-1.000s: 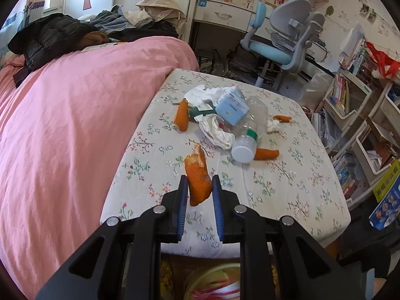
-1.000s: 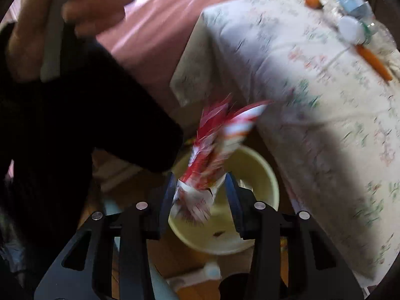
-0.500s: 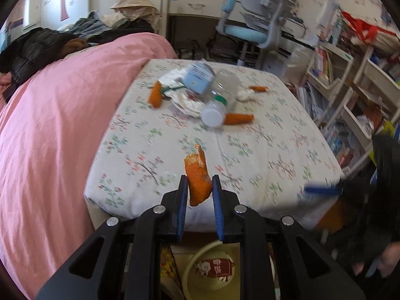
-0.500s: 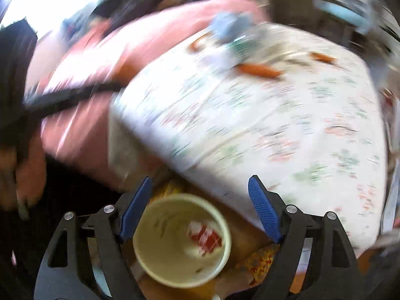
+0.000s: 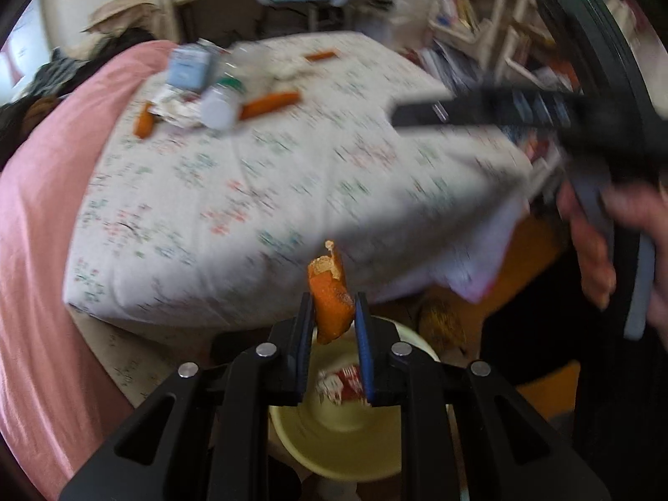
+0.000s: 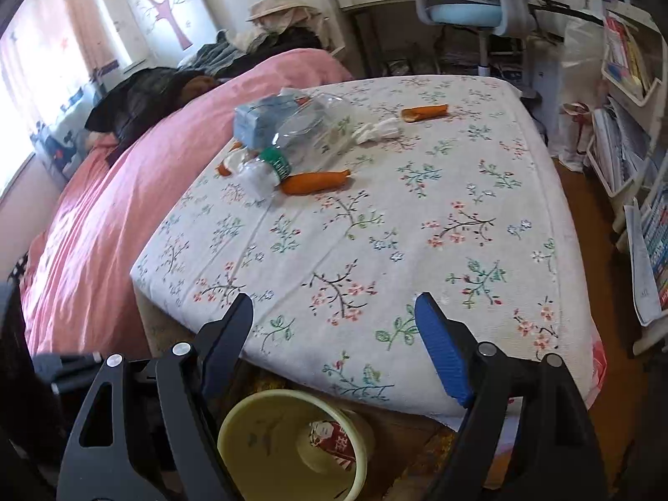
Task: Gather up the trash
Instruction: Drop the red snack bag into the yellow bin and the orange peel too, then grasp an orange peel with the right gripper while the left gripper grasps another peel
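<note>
Orange peel (image 5: 330, 307) clamped in left tool (image 5: 332, 325); wrapper's (image 6: 332, 438) print unreadable.

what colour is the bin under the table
Pale yellow bin, clearest in the right wrist view, with a red-and-white wrapper inside.

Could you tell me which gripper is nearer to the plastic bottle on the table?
Right. The right gripper, open, hangs over the table's near edge facing the plastic bottle; the left gripper holds an orange peel over the bin.
</note>
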`<state>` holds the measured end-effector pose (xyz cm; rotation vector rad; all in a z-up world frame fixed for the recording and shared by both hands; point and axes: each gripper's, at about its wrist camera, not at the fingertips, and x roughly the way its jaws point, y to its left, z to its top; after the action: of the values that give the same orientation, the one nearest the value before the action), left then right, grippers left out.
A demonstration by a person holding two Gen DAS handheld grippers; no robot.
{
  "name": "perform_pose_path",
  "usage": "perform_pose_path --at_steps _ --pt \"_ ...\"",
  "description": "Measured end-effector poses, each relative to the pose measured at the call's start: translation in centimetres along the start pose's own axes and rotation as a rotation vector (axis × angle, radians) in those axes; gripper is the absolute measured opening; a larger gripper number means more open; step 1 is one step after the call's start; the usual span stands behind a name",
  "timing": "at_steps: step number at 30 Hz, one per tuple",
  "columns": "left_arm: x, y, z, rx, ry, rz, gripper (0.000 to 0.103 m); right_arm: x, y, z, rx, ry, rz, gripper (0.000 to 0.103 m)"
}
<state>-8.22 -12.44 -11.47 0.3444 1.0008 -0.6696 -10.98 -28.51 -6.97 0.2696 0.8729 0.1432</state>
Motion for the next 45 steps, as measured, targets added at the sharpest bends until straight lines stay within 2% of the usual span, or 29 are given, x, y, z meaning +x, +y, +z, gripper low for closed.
perform_pose_path --at_steps 4,5,6,7,8,14,19,22,27,30,33,37,41,45 --pt "1.2 -1.8 -1.1 0.077 0.091 -0.031 0.021 0.0 -0.2 0.0 0.007 -0.001 -0.010 0.077" --pt "1.5 -2.3 -1.4 0.101 0.117 -0.033 0.028 0.1 -0.2 0.0 0.007 0.000 -0.012 0.077" --pt "1.6 -2.6 -1.6 0.117 0.131 -0.033 0.045 0.1 -0.2 0.0 0.006 0.001 -0.015 0.077" --pt "1.6 -2.9 -1.8 0.133 0.134 -0.026 0.055 0.2 -0.2 0.0 0.005 0.002 -0.016 0.077" --pt "1.5 -3.1 -1.9 0.143 0.128 -0.021 0.059 0.2 -0.2 0.0 0.004 0.003 -0.017 0.077" --pt "1.0 -2.6 -2.0 0.116 0.117 -0.014 0.059 0.4 -0.1 -0.1 -0.002 0.007 -0.022 0.077" --pt "0.3 -1.3 -1.3 0.069 0.064 0.041 0.065 0.5 0.3 -0.1 -0.019 0.008 -0.031 0.077" --pt "-0.4 0.7 -0.6 -0.018 0.014 0.103 0.066 0.4 0.8 -0.1 -0.043 -0.001 -0.044 0.077" --pt "-2.2 6.0 0.2 -0.285 -0.093 0.194 0.069 0.8 1.6 0.1 -0.090 -0.004 -0.043 0.077" --pt "-2.8 8.9 1.2 -0.406 -0.140 0.230 0.069 1.2 2.7 0.9 -0.158 0.002 -0.060 0.076" --pt "-3.0 11.5 2.8 -0.472 -0.170 0.281 0.069 2.1 3.9 2.3 -0.252 0.005 -0.069 0.076" --pt "-2.4 14.9 5.5 -0.512 -0.192 0.336 0.069 4.5 5.3 4.9 -0.379 0.018 -0.084 0.076" --pt "-0.9 18.5 7.5 -0.587 -0.187 0.350 0.069 8.0 5.4 6.6 -0.444 0.062 -0.079 0.070" --pt "0.9 20.5 9.4 -0.616 -0.179 0.342 0.069 11.4 5.4 8.2 -0.477 0.104 -0.073 0.064"
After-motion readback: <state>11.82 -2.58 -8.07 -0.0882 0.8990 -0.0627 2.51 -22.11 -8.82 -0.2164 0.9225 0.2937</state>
